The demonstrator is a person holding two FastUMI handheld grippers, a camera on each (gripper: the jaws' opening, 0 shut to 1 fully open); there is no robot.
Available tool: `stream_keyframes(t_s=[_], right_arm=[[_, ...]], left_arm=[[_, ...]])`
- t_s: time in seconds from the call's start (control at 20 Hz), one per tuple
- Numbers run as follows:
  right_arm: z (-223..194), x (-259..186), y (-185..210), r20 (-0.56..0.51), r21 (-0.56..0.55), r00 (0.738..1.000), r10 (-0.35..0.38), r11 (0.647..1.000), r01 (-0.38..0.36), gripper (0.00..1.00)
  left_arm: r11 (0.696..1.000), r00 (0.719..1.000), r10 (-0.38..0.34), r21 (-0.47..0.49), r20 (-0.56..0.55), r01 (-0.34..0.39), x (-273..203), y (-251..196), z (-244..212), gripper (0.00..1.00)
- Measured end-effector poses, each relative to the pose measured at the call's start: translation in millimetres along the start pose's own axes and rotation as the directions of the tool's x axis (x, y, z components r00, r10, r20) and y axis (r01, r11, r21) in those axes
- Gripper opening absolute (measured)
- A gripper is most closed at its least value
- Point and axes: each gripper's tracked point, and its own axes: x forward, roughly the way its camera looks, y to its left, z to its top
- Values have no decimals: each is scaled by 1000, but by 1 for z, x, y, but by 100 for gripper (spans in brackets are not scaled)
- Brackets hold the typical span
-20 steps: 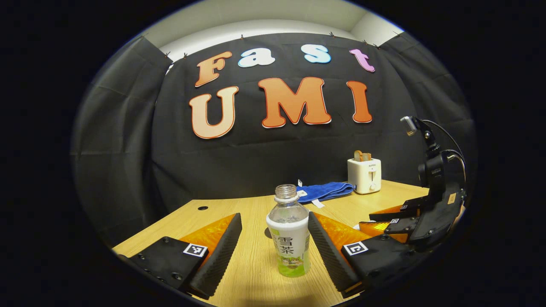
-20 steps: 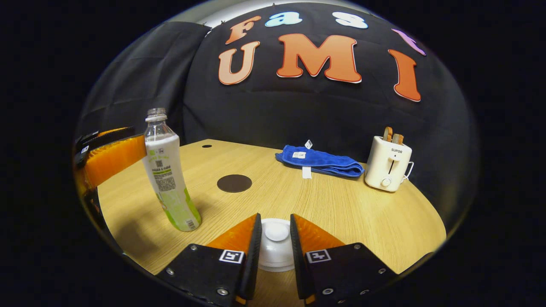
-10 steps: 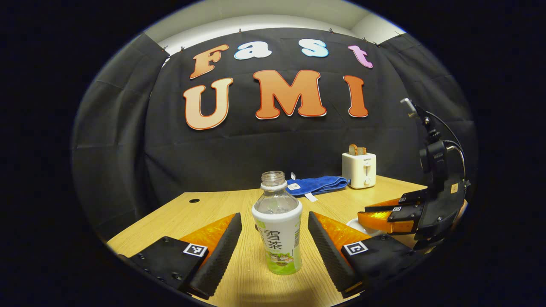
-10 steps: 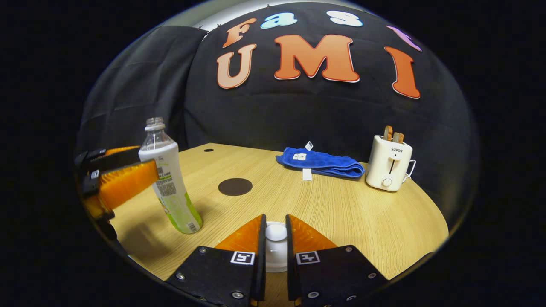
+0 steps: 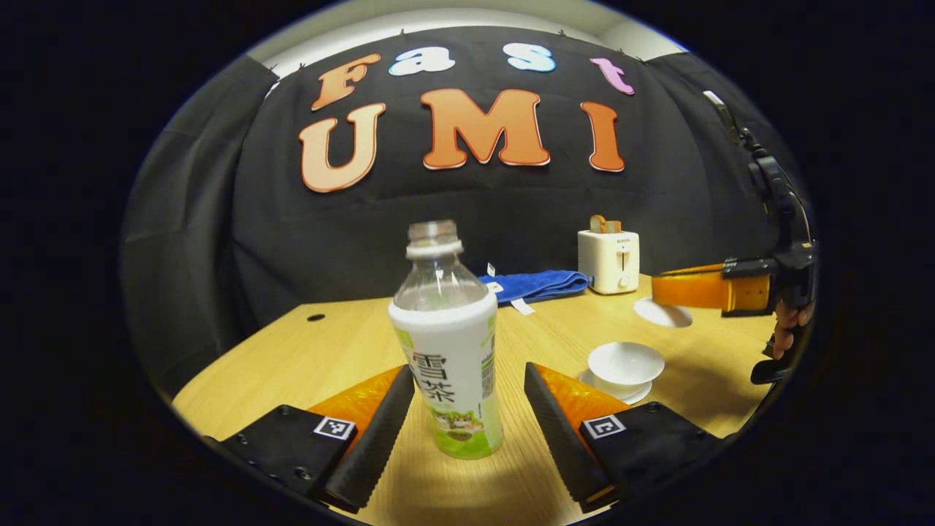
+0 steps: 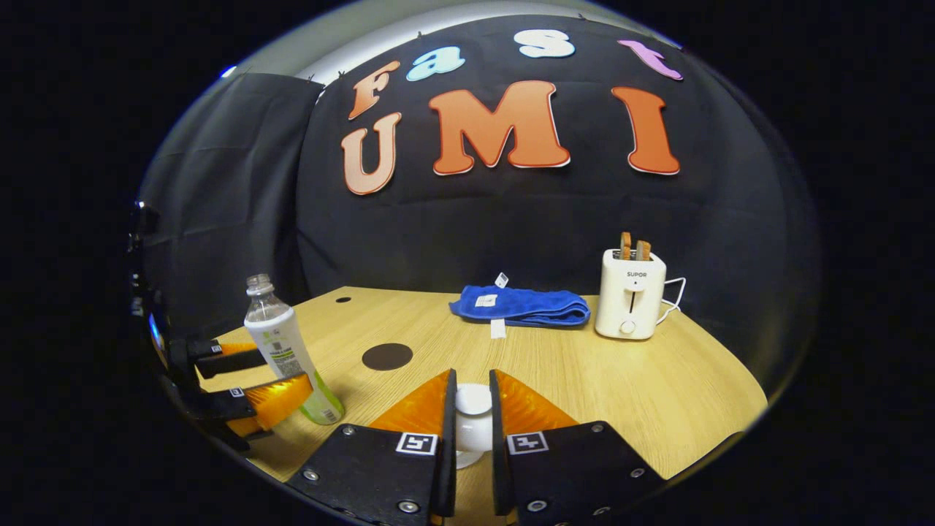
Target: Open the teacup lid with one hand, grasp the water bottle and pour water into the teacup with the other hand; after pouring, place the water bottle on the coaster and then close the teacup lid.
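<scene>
— So, from the left, what stands where?

— At the near left of the table (image 6: 599, 387), the left gripper (image 5: 467, 398) has its fingers spread wide, one on each side of the water bottle (image 5: 447, 343). The bottle stands upright and uncapped on the wood. I cannot tell whether either finger touches it, but there are gaps beside its base.

— And in the right gripper view?

— The same bottle (image 6: 286, 351) stands at the left edge, the left gripper (image 6: 245, 383) flanking its lower half. Just right of it and a little farther back lies the dark round coaster (image 6: 387, 356), flat and bare.

— The teacup?

— In the left gripper view the white teacup (image 5: 626, 363) sits uncovered on its saucer (image 5: 600, 381), near and right of the bottle.

— Where is its lid?

— The right gripper (image 6: 472, 416) has its fingers closed on the knob of the teacup lid (image 6: 473, 420). In the left gripper view the lid (image 5: 662, 313) hangs under that gripper (image 5: 676, 288), above the table, beyond the cup and well apart from it. A hand (image 5: 787, 325) holds the gripper at the right edge.

— And at the back?

— A folded blue towel (image 6: 520, 305) lies far centre, and a white toaster (image 6: 630, 294) with two slices in it stands just to its right.
</scene>
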Motion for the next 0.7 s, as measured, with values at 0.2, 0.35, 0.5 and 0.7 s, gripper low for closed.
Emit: stream_keyframes(t_s=[0.2, 0.35, 0.5, 0.7], right_arm=[[3, -9, -20, 12, 6, 999, -42, 999, 42, 20], [3, -14, -24, 10, 15, 999, -45, 999, 45, 20], [6, -19, -25, 21, 1, 999, -41, 999, 41, 20], [9, -26, -31, 35, 0, 998, -55, 999, 55, 20]], left_arm=[[1000, 1000, 8, -20, -27, -9, 14, 7, -12, 82], [999, 1000, -19, -41, -18, 19, 17, 7, -12, 73], [1000, 1000, -18, -18, -24, 18, 17, 7, -9, 67], [997, 1000, 5, 76, -14, -4, 19, 11, 4, 62]])
